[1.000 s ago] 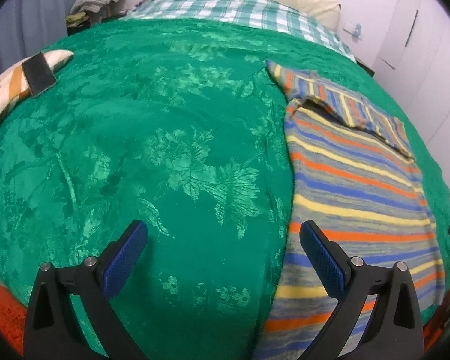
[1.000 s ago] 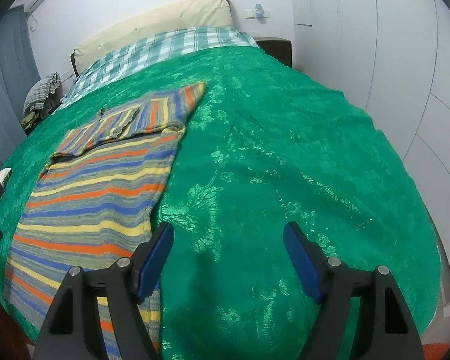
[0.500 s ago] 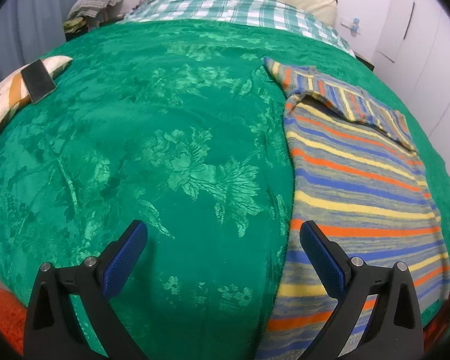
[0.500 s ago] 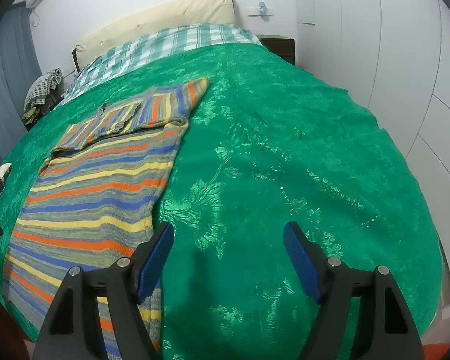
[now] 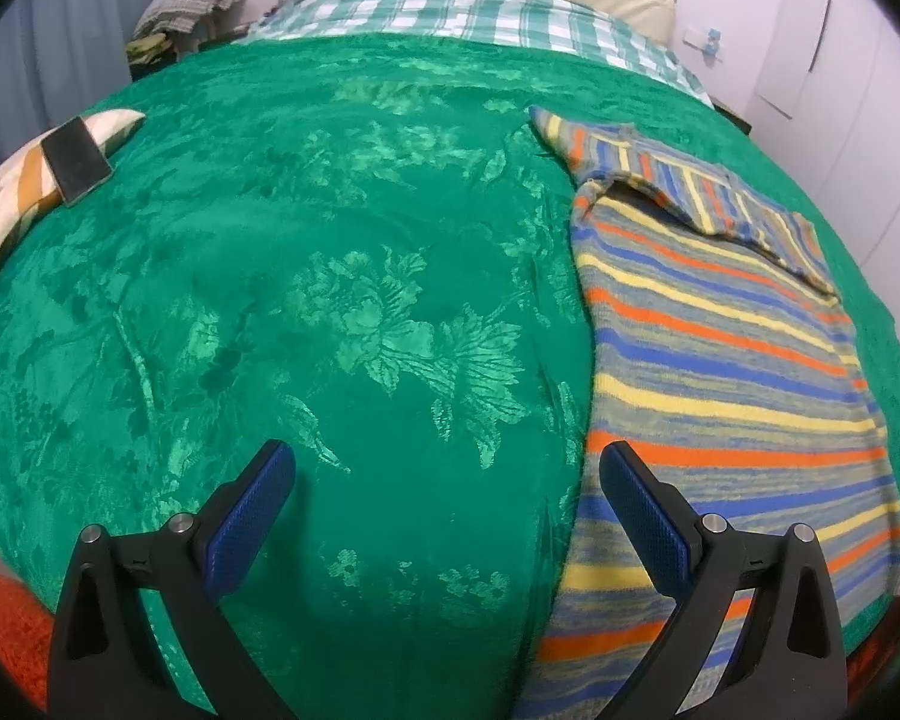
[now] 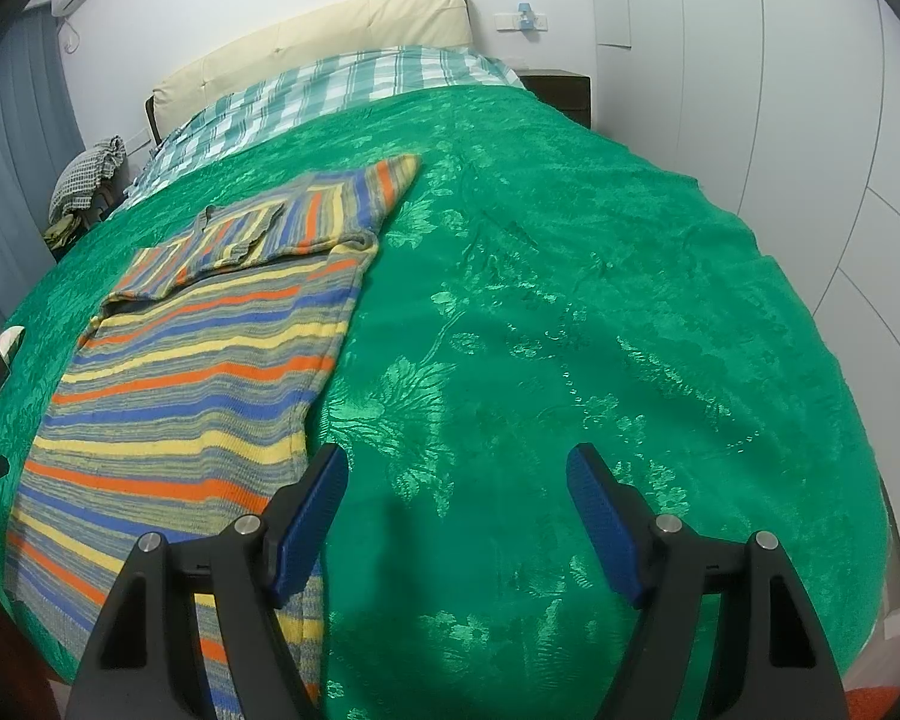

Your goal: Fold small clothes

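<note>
Meanwhile both tongs — left (image 5: pixel 444 483), right (image 6: pixel 455 483) — stay spread above sweater (image 5: pixel 732 372).

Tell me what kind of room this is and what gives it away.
Most likely a bedroom: a bed with a green bedspread and cream headboard, white wardrobe doors along the wall, and a striped sweater laid out on the bed.

free: green bedspread (image 5: pixel 330 312) left of sweater (image 5: pixel 720 360) | obstacle: phone (image 5: pixel 75 159), possibly, far left

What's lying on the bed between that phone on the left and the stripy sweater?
Nothing but the green bedspread: in the left wrist view, the stretch from the phone to the striped sweater is bare.
</note>
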The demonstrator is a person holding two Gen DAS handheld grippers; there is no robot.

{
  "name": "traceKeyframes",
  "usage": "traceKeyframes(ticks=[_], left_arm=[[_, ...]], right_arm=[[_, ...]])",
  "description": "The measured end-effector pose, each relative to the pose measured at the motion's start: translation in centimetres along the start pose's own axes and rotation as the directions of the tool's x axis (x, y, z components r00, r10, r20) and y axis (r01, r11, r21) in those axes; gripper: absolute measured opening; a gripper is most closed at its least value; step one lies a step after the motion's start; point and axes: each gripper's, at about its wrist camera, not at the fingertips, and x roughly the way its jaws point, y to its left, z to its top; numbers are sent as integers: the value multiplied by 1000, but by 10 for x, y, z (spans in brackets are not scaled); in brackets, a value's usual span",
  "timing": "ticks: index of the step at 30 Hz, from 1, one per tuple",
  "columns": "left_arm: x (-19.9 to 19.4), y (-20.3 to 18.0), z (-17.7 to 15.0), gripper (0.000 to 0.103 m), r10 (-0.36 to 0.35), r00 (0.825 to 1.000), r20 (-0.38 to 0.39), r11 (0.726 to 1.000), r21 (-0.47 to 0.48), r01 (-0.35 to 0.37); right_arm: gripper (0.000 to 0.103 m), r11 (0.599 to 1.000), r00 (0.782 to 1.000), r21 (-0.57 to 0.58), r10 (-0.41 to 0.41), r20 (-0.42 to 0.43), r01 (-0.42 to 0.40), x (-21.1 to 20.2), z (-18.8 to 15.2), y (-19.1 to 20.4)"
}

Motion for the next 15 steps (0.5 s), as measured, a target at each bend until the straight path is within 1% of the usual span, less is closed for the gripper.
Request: traceKeyframes(ticks=[11, 15], left_arm=[[1, -1, -1, 102, 1, 1000, -8, 1000, 4, -1], [0, 1, -3, 102, 6, 1000, -27, 1000, 3, -6]], right_arm=[[75, 1000, 1000, -1, 2, -3, -2, 1, 0, 0], [75, 1000, 1000, -3, 4, -6, -4, 2, -2, 1]])
